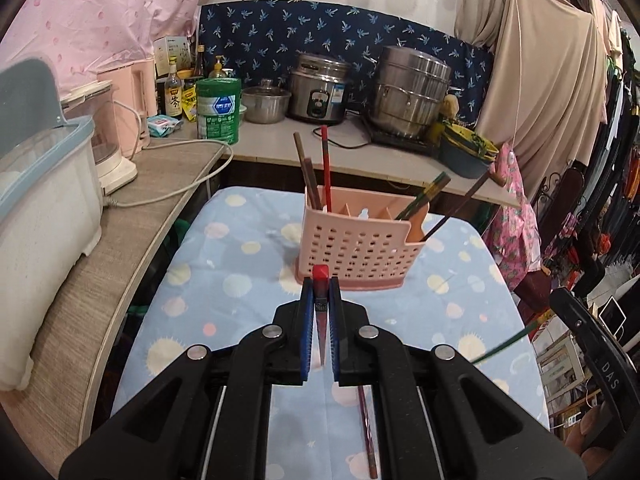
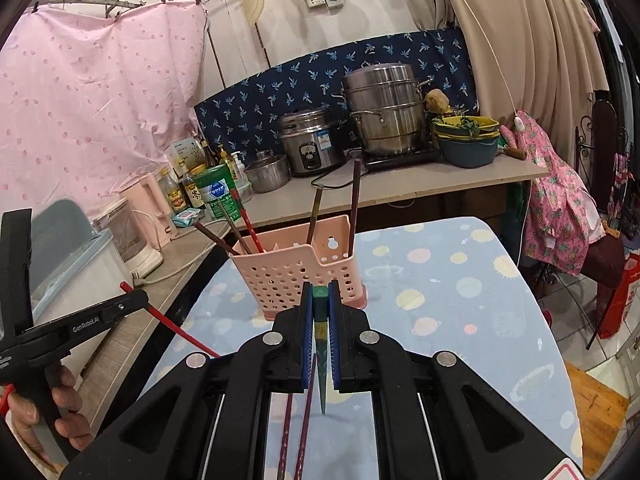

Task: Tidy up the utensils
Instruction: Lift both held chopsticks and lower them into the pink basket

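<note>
Before the pink holder [image 1: 358, 240], fingers grasp chopsticks: left [image 1: 320, 280] red [image 1: 321, 312], right [image 2: 320, 292] green [image 2: 320, 320].

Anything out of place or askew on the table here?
Two dark red chopsticks lie loose on the tablecloth, outside the pink holder. Each tool grips one more: left tool a red chopstick, right tool a green chopstick.

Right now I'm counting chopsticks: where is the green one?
The green chopstick is clamped in the right gripper, held above the spotted cloth just in front of the pink utensil holder.
</note>
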A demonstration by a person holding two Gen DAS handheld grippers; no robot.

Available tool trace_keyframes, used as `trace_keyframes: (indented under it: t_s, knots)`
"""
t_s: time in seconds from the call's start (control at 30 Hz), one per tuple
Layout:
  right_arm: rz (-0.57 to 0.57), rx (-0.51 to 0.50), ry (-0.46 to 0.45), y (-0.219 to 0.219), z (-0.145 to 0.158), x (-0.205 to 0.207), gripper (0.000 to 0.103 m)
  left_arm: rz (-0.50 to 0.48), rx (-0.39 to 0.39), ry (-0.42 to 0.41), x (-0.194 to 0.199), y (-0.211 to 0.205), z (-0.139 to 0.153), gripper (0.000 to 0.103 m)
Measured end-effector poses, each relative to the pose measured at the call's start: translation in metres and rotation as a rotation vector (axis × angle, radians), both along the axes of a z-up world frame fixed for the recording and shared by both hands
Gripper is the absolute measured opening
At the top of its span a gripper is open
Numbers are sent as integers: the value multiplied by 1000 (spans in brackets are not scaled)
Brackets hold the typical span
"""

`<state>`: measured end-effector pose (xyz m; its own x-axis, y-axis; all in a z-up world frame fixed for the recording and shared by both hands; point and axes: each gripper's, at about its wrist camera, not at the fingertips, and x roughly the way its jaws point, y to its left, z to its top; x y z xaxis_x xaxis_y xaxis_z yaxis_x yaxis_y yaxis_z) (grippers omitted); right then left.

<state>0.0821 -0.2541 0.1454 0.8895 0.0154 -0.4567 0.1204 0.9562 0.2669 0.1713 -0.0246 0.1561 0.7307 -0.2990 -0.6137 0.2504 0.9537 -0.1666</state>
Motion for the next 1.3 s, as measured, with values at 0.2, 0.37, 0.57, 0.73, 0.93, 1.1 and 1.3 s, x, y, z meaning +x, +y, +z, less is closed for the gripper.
trace_keyframes:
  t_s: [0.2, 0.37, 0.57, 0.73, 0.93, 1.1, 1.3]
  knots:
    - [17, 25, -25, -2, 13, 11, 7, -9, -30, -18, 12, -3, 19, 7]
    - [19, 61, -58, -7, 27, 20, 7, -16, -80, -37, 23, -3, 42, 7]
    - [26, 94, -130, -16, 61, 37, 7, -18, -114, -101, 36, -8, 79, 7]
    - [18, 98, -196, -22, 90, 61, 7, -3, -132, -157, 51, -14, 105, 7]
    - [0, 112, -246, -30, 114, 94, 7, 28, -118, -206, 75, -23, 124, 7]
    - [-15, 113, -260, -36, 123, 122, 7, 30, -114, -204, 96, -29, 124, 7]
    - [-24, 86, -231, -35, 110, 154, 7, 24, -100, -163, 118, -38, 102, 7]
